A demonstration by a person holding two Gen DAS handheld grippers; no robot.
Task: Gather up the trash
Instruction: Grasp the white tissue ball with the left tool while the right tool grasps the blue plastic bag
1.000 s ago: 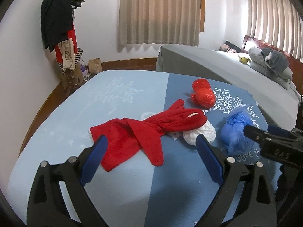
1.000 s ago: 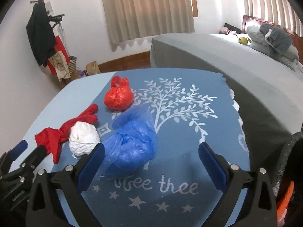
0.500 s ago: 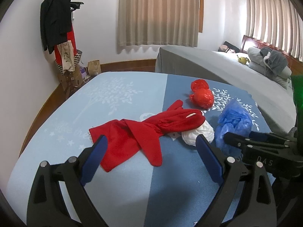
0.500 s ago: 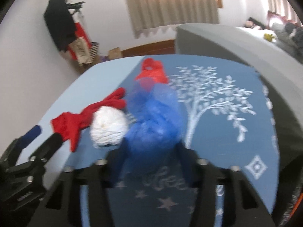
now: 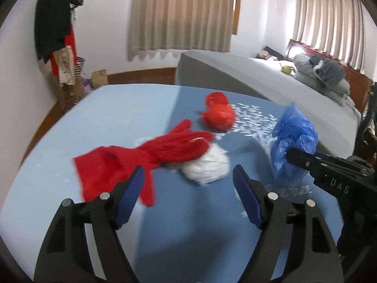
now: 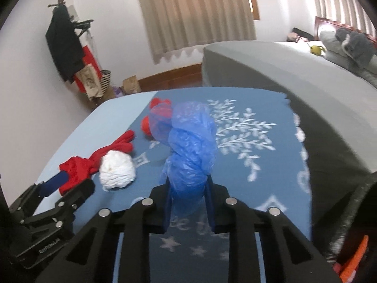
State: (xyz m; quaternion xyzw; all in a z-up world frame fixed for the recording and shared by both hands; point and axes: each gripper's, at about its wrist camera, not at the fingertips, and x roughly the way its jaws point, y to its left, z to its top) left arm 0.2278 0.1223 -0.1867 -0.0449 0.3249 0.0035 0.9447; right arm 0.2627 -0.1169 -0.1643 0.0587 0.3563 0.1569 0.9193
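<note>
On a blue bedspread (image 6: 271, 165) printed with white trees, the right gripper (image 6: 188, 195) has just been closing and now pinches a crumpled blue plastic bag (image 6: 190, 146), lifted clear of the cloth. Only the right wrist view shows both pads pressed into the bag; the left wrist view shows that gripper from the side. The left gripper (image 5: 188, 188) has just been narrowing, yet its jaws stand apart with nothing gripped. Just beyond it, left of the blue bag, lies a white wad (image 5: 207, 165) touching a red glove (image 5: 146, 158). Behind the glove sits a knotted red bag (image 5: 219, 115); its contents cannot be seen.
</note>
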